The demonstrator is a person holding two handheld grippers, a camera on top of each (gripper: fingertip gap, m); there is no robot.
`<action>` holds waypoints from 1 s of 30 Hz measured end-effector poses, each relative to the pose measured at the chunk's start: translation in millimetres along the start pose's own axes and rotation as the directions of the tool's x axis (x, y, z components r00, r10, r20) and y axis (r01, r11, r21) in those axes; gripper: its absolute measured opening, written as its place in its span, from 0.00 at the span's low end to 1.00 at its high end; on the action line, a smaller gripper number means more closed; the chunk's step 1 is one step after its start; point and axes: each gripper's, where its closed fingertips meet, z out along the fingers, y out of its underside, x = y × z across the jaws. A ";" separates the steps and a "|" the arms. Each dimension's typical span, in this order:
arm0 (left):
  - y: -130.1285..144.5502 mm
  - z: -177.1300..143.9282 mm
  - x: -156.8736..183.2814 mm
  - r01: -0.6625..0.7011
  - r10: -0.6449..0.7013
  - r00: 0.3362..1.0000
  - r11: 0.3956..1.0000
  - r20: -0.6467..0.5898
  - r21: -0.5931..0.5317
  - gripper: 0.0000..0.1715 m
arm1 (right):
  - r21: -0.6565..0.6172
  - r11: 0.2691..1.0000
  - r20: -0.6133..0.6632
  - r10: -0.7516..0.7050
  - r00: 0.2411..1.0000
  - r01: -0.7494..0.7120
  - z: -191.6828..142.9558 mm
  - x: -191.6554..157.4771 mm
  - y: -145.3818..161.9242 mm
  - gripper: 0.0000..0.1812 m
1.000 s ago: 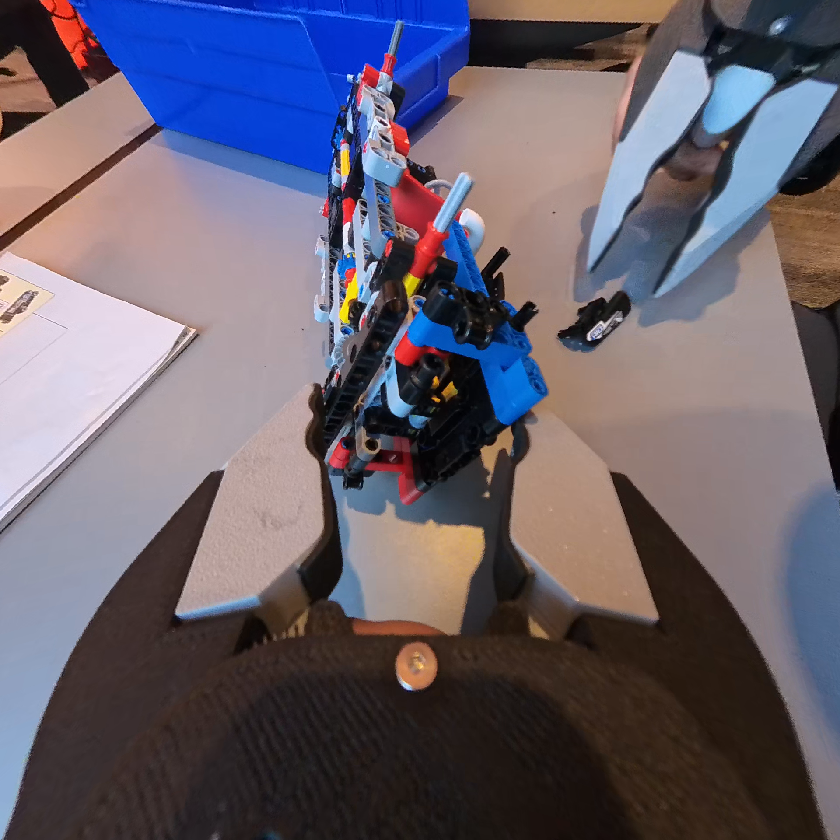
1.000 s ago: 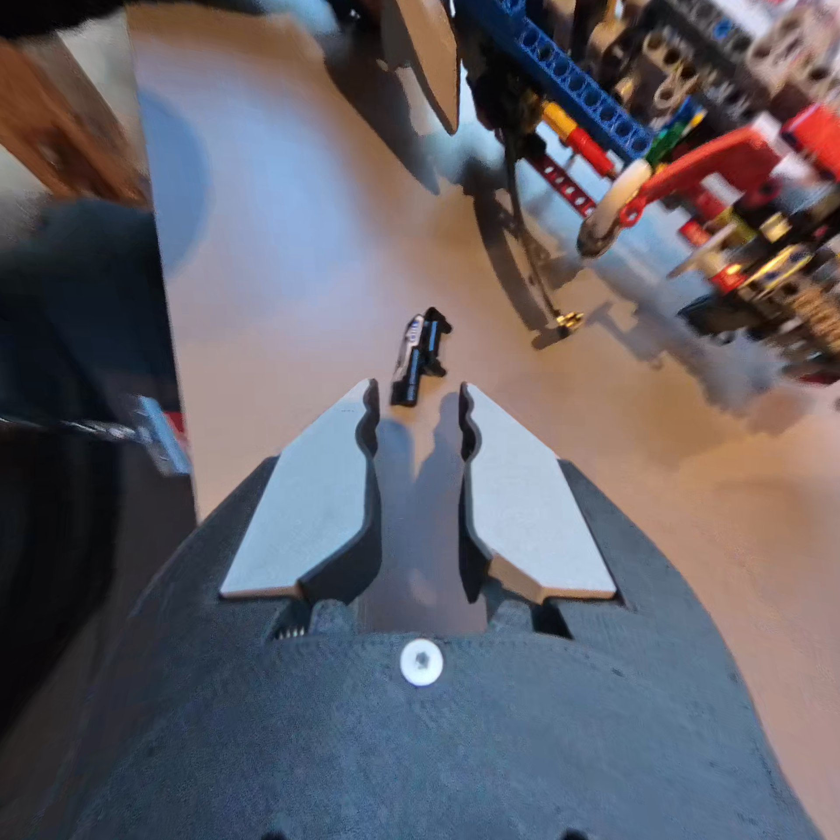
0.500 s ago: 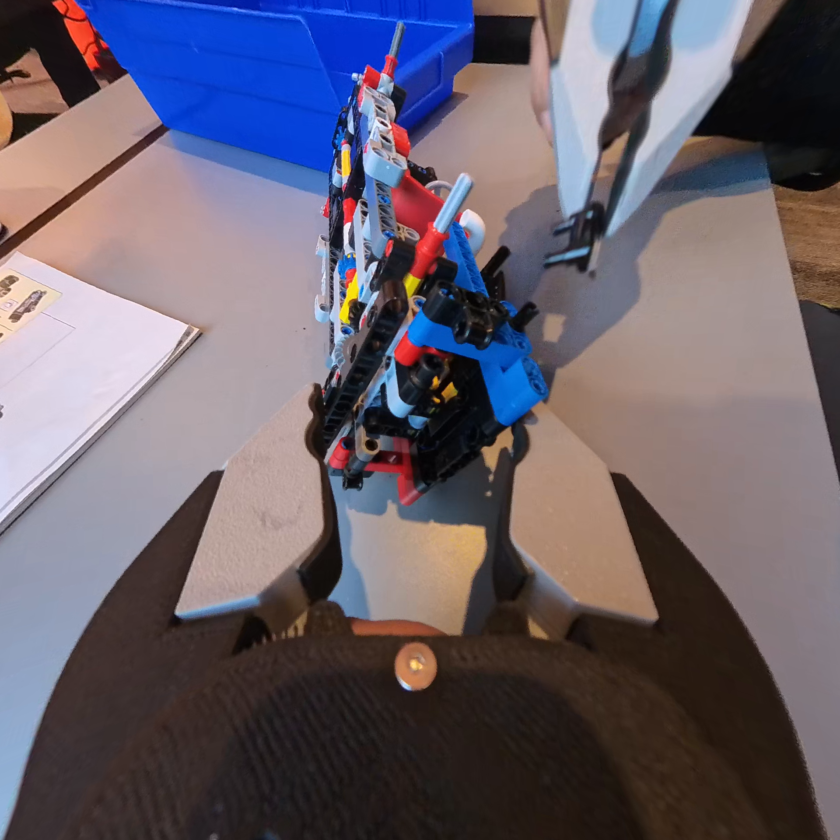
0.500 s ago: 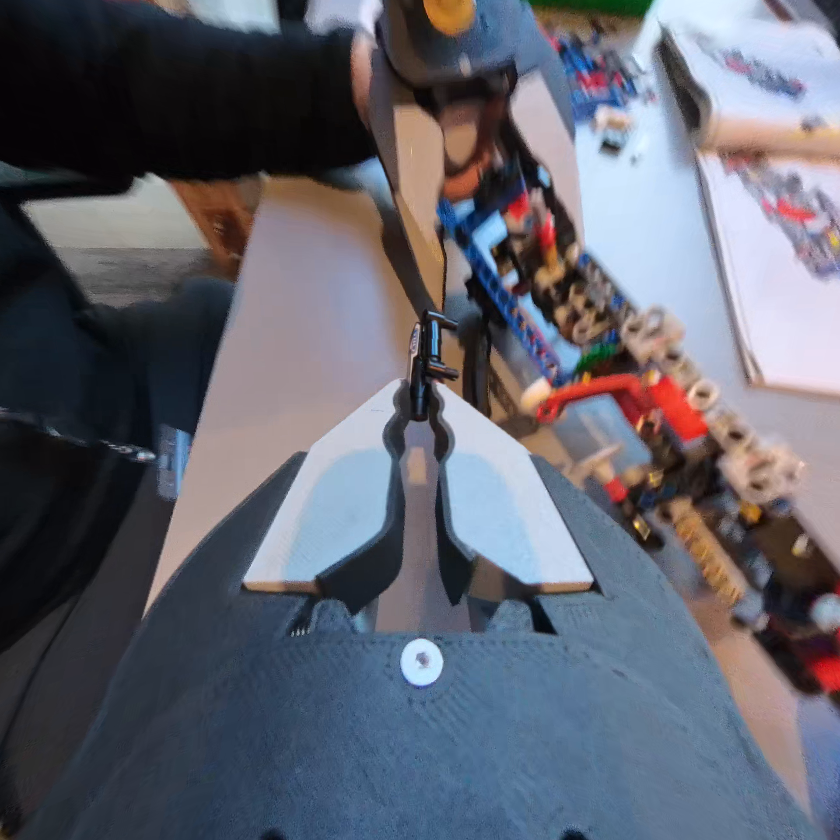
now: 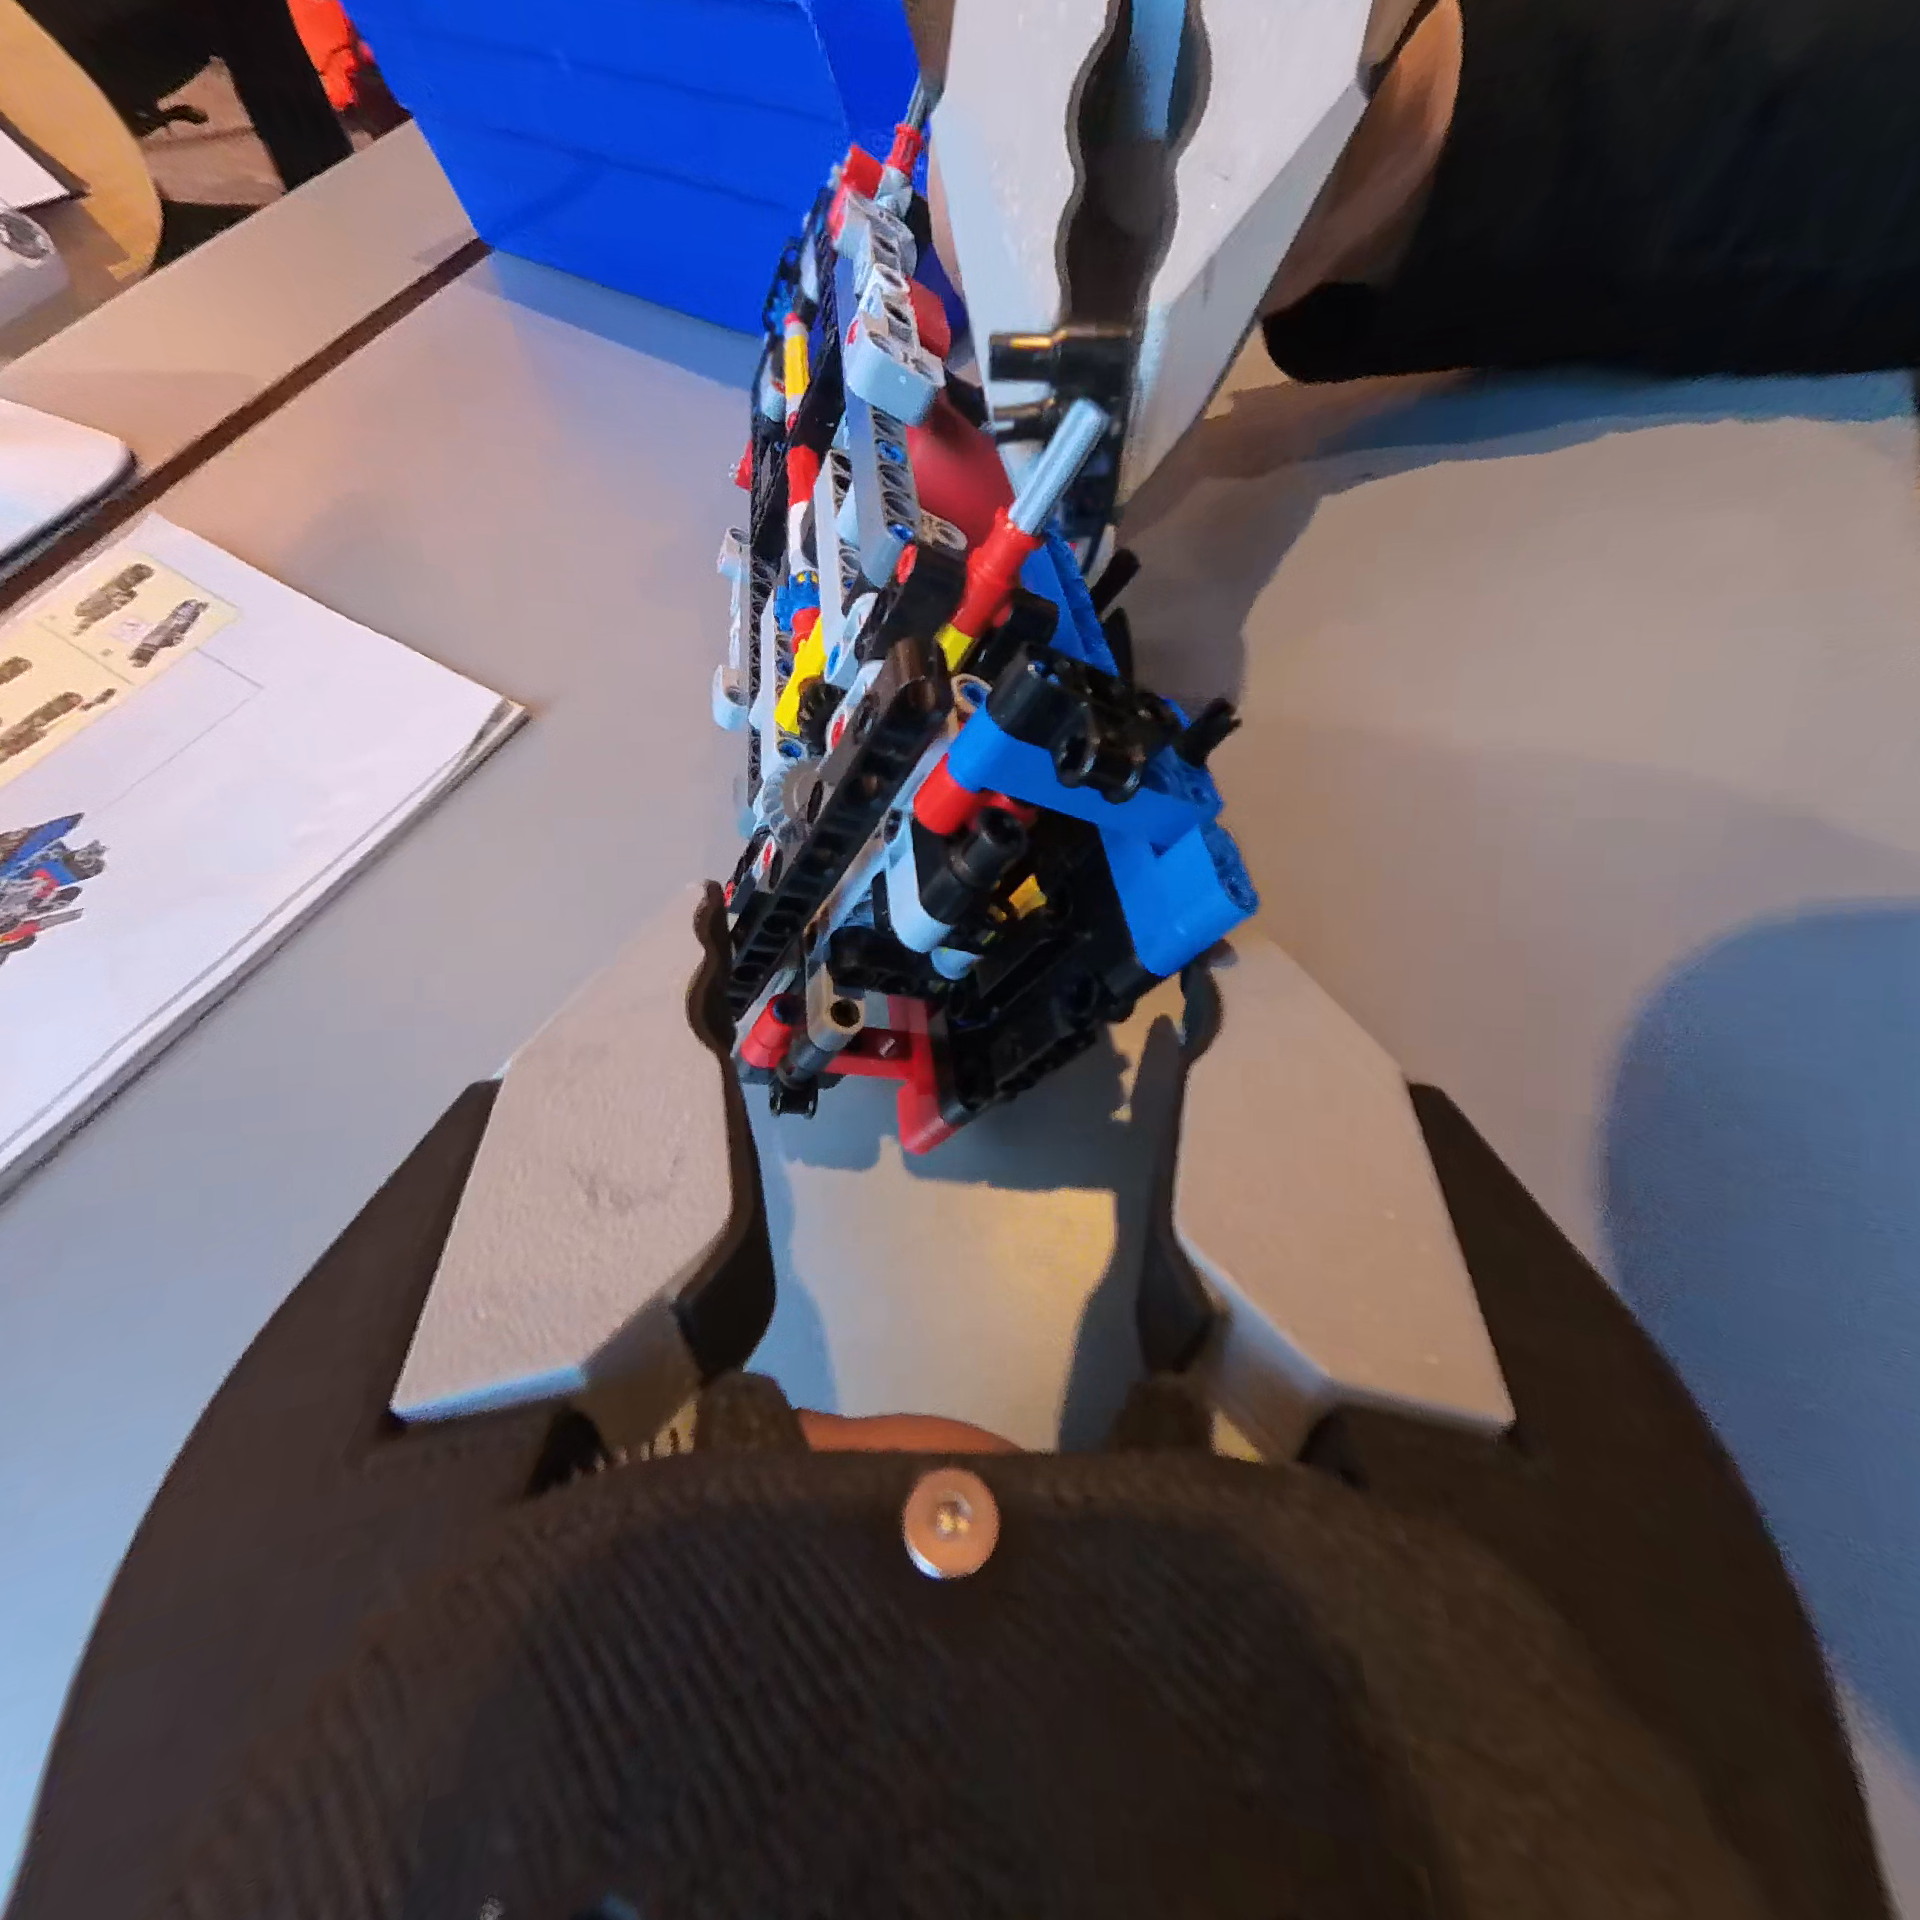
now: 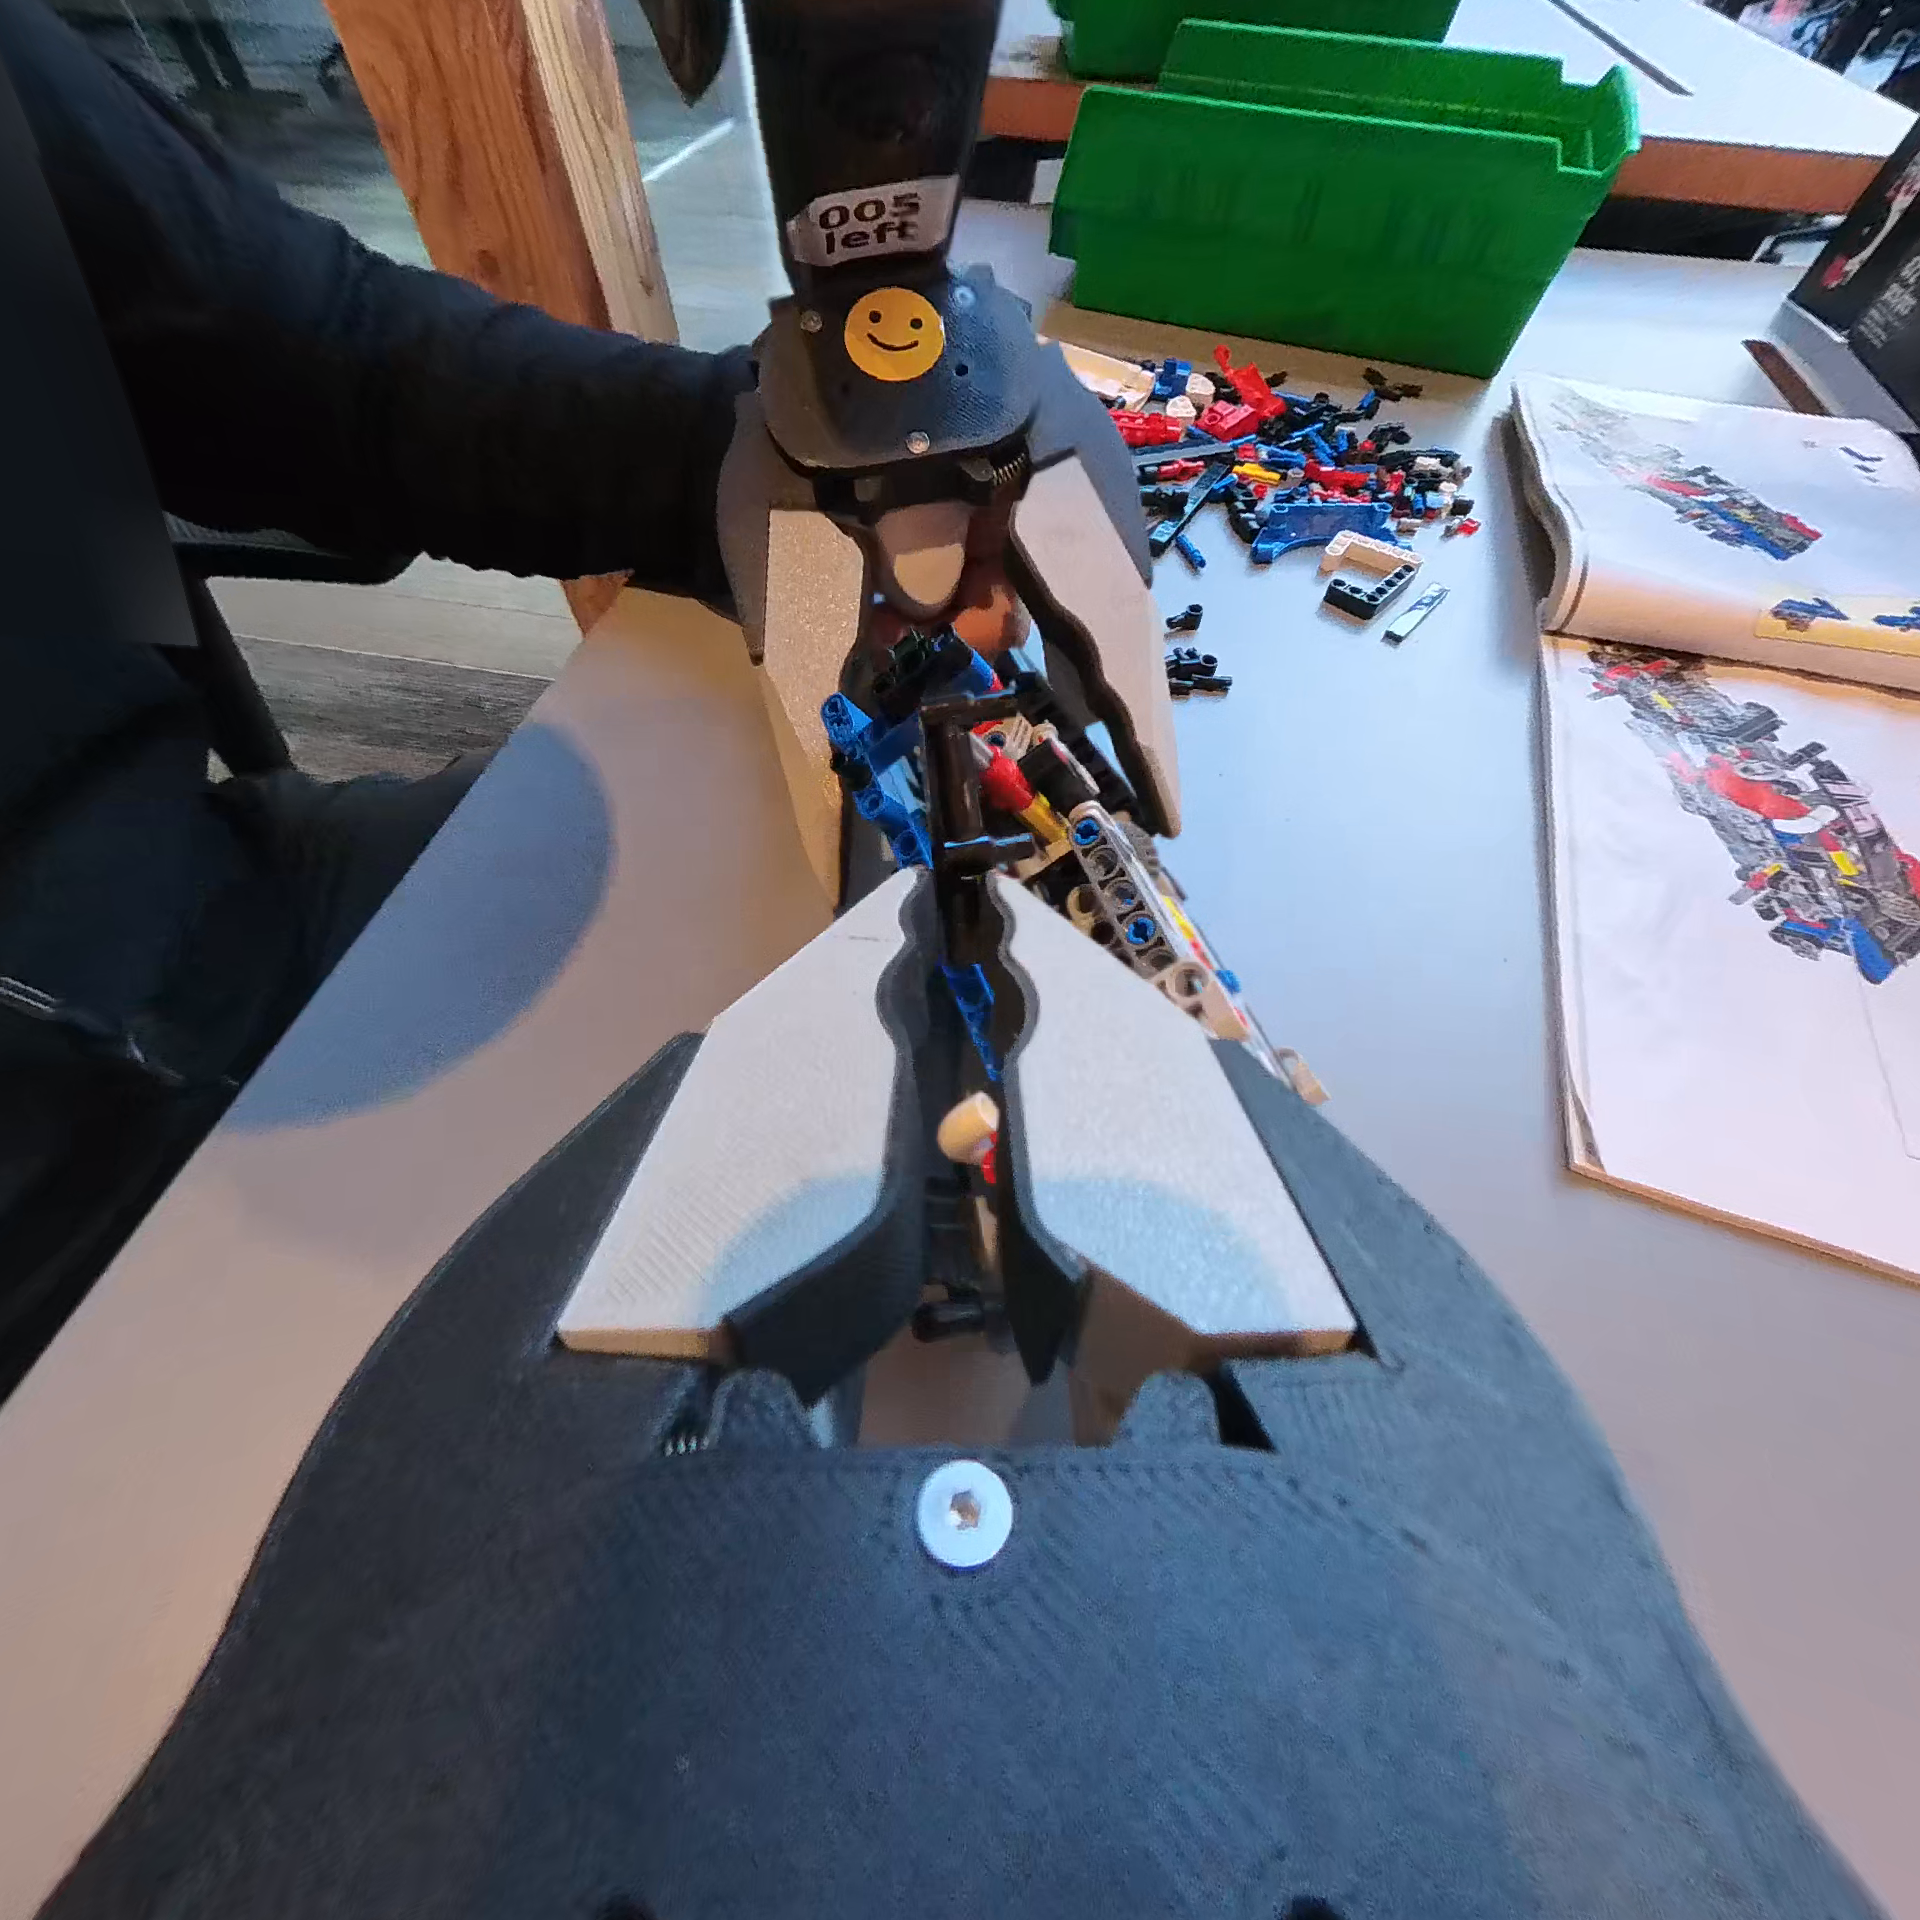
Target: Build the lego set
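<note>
Left gripper (image 5: pixel 956 966) has its jaws spread wide and clamped on the near end of the lego model (image 5: pixel 935 727). The model stands tilted on edge on the worktop (image 5: pixel 1507 675), likely held that way to expose its upper side and brace it against push-in force.

Right gripper (image 6: pixel 961 914): jaws nearly closed, pinching a small black connector piece (image 6: pixel 961 821) by one end, so its free pins stick out ahead of the tips. The piece is right up against the model's upper part, close to the grey axle (image 5: pixel 1055 462); can't tell if it's seated yet.

Loose parts pile (image 6: pixel 1309 478) and open instruction booklet (image 6: pixel 1714 831) sit off to the side, within reach. Blue bin (image 5: pixel 644 135) sits behind the model.

Judgement: mid-insertion, alignment is the risk.
</note>
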 end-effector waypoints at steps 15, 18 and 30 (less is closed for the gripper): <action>-23.1 -1.5 -14.1 -0.004 0.003 0.997 1.000 0.071 0.007 0.39 | -0.101 0.990 0.076 0.111 0.991 -0.103 -12.3 -18.5 6.0 0.02; -31.0 -8.5 -21.0 0.170 -0.168 0.985 0.983 -0.032 0.067 0.39 | -0.207 0.964 0.053 0.181 0.982 -0.166 -15.4 -17.8 5.2 0.02; -32.9 -20.0 -14.1 0.258 -0.229 0.958 0.952 -0.176 0.165 0.40 | -0.328 0.887 0.081 0.369 0.926 -0.325 -7.8 -13.2 -34.1 0.02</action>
